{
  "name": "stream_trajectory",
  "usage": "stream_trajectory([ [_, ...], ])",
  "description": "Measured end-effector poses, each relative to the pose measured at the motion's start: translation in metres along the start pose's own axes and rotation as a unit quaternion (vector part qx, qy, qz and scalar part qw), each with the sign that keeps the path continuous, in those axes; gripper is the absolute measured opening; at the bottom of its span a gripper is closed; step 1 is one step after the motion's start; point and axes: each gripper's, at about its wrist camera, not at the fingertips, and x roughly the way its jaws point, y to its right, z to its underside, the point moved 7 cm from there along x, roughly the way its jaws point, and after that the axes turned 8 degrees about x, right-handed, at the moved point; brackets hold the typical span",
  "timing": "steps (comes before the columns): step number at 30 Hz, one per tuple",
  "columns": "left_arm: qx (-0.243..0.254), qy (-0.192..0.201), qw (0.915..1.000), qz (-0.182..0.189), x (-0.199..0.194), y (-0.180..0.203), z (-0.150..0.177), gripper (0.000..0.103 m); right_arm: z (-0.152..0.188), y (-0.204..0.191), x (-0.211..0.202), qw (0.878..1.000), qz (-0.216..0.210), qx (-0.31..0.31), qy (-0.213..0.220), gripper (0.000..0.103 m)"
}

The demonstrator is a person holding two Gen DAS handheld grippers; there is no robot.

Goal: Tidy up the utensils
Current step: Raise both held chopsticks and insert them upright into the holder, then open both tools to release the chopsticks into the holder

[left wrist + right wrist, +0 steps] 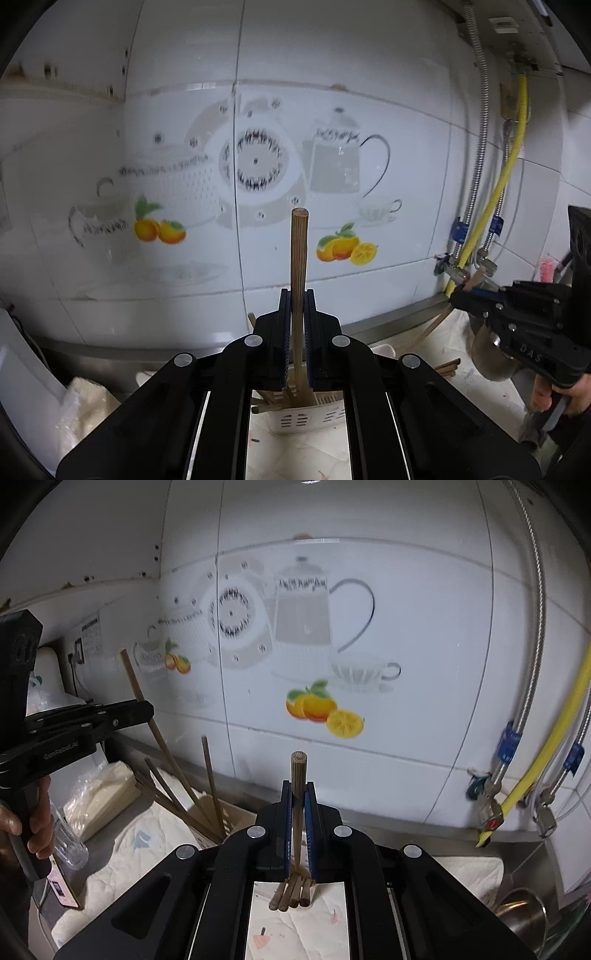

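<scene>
Left gripper: your left gripper (295,295) has its fingers pressed together on a single wooden chopstick (298,258), pinched partway along its length.
Left chopstick axis: its long axis runs nearly upright in the left wrist view — the round cut end points up at the tiled wall (369,110), the lower end drops toward the white slotted holder (310,417) below the fingers.
Holder: the white slotted holder stands on the counter under your left gripper, with more chopsticks leaning in it at mixed angles; whether the gripped stick touches them cannot be told.
Right gripper: your right gripper (298,786) is clamped on another chopstick (298,775), blue pads (308,834) tight on both sides.
Right chopstick axis: it stands close to upright too, cut end up — its lower end sits among the loose chopsticks (291,895) lying side by side on the white cloth (295,930).
Side view: from the right wrist camera, the left chopstick leans, top tilted left, over the holder.
Surroundings: a yellow hose (546,738) and braided metal pipes (532,664) run down the wall at right; a steel pot (524,919) sits in the corner.
</scene>
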Motion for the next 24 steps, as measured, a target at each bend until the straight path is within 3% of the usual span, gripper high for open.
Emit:
stream_trajectory([
  [9, -0.021, -0.054, 0.9983, 0.009, 0.036, -0.007, 0.04, 0.006, 0.014, 0.003, 0.013, 1.0, 0.001, 0.005, -0.016, 0.007],
  [17, -0.027, -0.071, 0.9971, 0.011, 0.046, -0.008, 0.054, 0.006, 0.012, 0.006, 0.009, 1.0, 0.006, 0.01, -0.012, 0.007],
  [22, -0.024, -0.064, 0.9976, 0.014, 0.037, -0.006, 0.05, 0.009, 0.01, 0.006, -0.002, 1.0, 0.007, 0.012, -0.001, 0.017],
  [24, -0.024, -0.061, 0.9978, 0.012, 0.031, -0.005, 0.049, 0.016, 0.009, 0.005, -0.011, 1.0, 0.006, 0.013, 0.008, 0.024],
])
